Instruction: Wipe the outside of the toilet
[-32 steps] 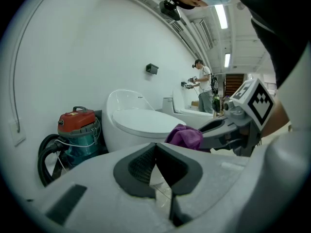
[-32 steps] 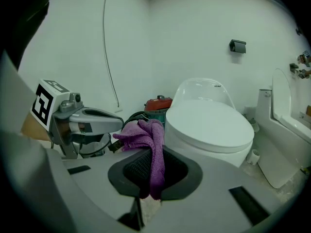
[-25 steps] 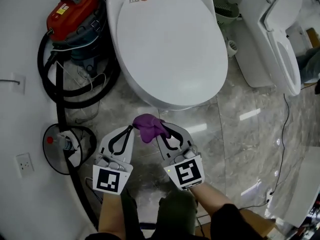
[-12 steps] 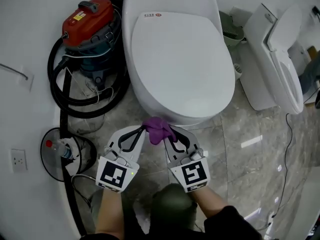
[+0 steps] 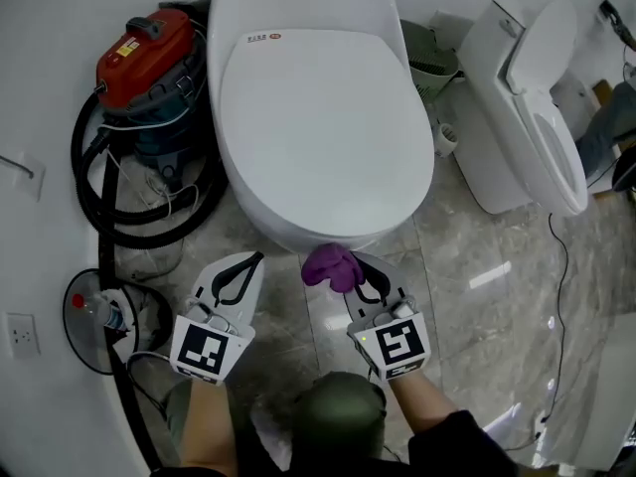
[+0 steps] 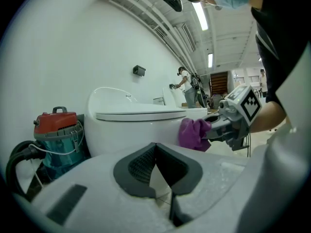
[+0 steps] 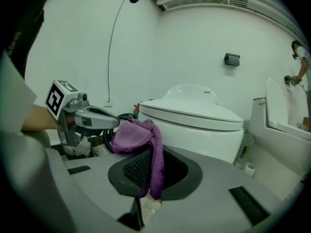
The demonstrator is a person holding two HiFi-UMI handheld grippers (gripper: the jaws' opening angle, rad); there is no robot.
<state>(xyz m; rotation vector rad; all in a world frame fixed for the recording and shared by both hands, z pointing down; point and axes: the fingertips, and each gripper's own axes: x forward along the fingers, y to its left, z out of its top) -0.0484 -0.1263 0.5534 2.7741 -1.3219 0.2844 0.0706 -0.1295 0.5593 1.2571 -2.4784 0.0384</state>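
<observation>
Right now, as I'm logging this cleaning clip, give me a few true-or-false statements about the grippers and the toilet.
1. The right gripper is clamped on the purple cloth. True.
2. The left gripper grips the cloth too. False: its jaws are shut on nothing.
3. The lid of the toilet nearest the grippers is up. False: it lies closed.
4. A red vacuum stands by that toilet, on the left gripper's side. True.
</observation>
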